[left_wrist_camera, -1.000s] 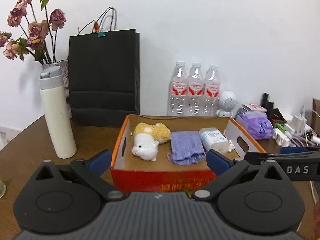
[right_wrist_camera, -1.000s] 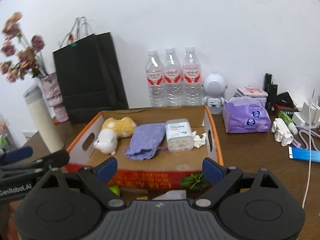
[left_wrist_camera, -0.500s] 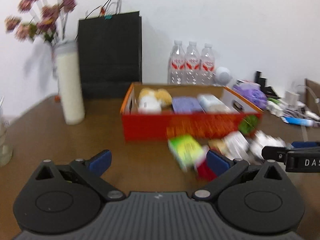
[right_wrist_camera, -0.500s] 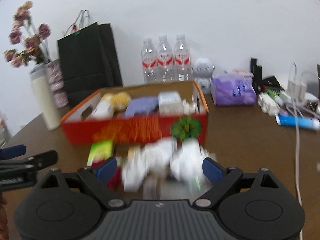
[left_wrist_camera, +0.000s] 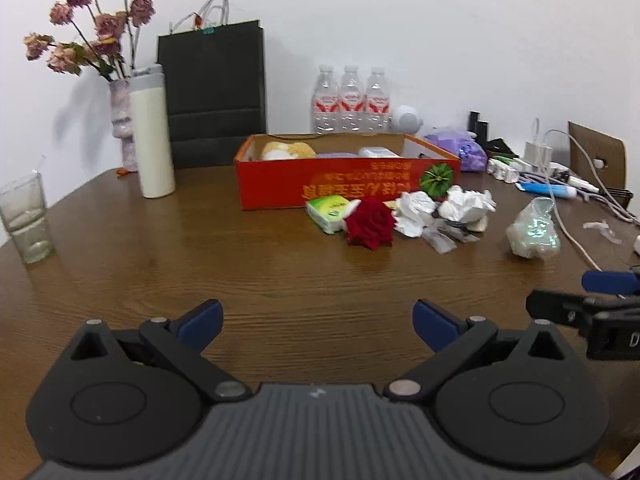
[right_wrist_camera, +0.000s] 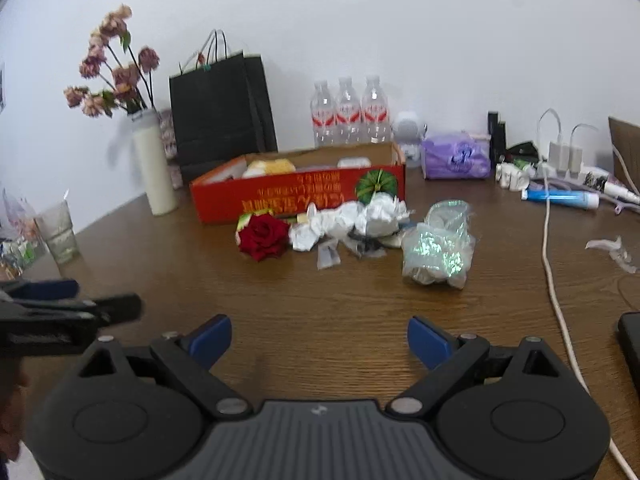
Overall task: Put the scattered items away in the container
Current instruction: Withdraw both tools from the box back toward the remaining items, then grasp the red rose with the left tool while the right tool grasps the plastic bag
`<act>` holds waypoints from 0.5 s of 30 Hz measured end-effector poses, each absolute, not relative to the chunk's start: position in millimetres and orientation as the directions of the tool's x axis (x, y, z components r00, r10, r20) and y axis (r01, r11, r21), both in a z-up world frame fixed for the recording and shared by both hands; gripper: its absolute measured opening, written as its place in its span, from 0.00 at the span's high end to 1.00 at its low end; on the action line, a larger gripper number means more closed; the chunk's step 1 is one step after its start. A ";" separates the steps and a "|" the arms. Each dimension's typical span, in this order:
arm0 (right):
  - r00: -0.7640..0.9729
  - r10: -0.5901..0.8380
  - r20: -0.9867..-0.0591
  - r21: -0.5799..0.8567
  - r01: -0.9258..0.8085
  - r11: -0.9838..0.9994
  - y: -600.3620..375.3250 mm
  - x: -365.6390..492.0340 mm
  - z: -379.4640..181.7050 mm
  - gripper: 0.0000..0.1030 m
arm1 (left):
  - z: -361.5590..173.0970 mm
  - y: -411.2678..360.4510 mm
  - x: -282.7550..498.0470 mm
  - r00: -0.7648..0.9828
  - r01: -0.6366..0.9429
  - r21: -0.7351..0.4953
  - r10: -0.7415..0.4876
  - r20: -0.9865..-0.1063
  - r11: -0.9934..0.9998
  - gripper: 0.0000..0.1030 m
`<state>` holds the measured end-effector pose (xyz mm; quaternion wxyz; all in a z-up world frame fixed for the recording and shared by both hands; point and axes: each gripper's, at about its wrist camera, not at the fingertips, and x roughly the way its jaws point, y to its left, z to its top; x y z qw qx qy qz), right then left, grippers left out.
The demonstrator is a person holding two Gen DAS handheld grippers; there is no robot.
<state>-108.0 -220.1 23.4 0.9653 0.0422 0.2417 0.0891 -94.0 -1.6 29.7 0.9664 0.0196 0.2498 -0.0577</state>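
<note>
An open red cardboard box (left_wrist_camera: 280, 178) (right_wrist_camera: 224, 196) stands mid-table with a plush toy (left_wrist_camera: 286, 150), a purple cloth and a white pack inside. In front of it lie a red rose (left_wrist_camera: 370, 224) (right_wrist_camera: 263, 236), a green tissue pack (left_wrist_camera: 329, 207), crumpled white paper (left_wrist_camera: 466, 202) (right_wrist_camera: 380, 212), clear wrappers and a shiny plastic bag (left_wrist_camera: 534, 232) (right_wrist_camera: 438, 248). My left gripper (left_wrist_camera: 318, 322) and right gripper (right_wrist_camera: 319, 340) are both open and empty, low over the table, well short of the pile.
A white flask (left_wrist_camera: 153, 132), dried flowers in a vase (left_wrist_camera: 120, 124), a black paper bag (left_wrist_camera: 212, 96) and three water bottles (left_wrist_camera: 351, 100) stand behind. A glass (left_wrist_camera: 26, 216) is at the left. Purple tissue pack (right_wrist_camera: 456, 156), chargers, cables and a blue tube (right_wrist_camera: 560, 197) crowd the right.
Both grippers have pulled back and down from over the box to near the table's front. The scattered pile in front of the box has come into view. Jaws stayed open.
</note>
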 end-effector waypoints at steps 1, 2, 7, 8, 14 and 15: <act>0.872 0.179 -0.455 0.112 -0.144 0.983 -221.0 -107.2 25.1 0.08 | 29.4 -4.1 -89.8 0.868 0.133 0.009 -0.113 -0.483 0.991 0.00; 0.875 0.163 -0.456 0.100 -0.132 0.986 -222.7 -104.3 26.6 0.08 | 30.1 -6.6 -84.8 0.871 0.146 0.009 -0.125 -0.475 0.989 0.00; 0.873 0.083 -0.481 0.092 -0.044 0.995 -247.5 -69.2 29.4 0.08 | 42.3 -28.1 -34.9 0.888 0.221 0.023 -0.192 -0.419 0.975 0.05; 0.866 0.077 -0.494 0.099 -0.031 0.995 -253.8 -59.8 28.6 0.08 | 43.5 -32.9 -20.5 0.886 0.224 0.029 -0.191 -0.423 0.974 0.07; 0.854 0.068 -0.515 0.143 0.007 0.990 -276.8 -19.3 24.0 0.08 | 24.5 -56.3 51.4 0.852 0.203 0.034 -0.160 -0.499 0.978 0.14; 0.854 0.068 -0.516 0.146 0.009 0.989 -277.7 -15.8 22.5 0.08 | 19.7 -58.9 59.7 0.845 0.188 0.036 -0.143 -0.515 0.982 0.14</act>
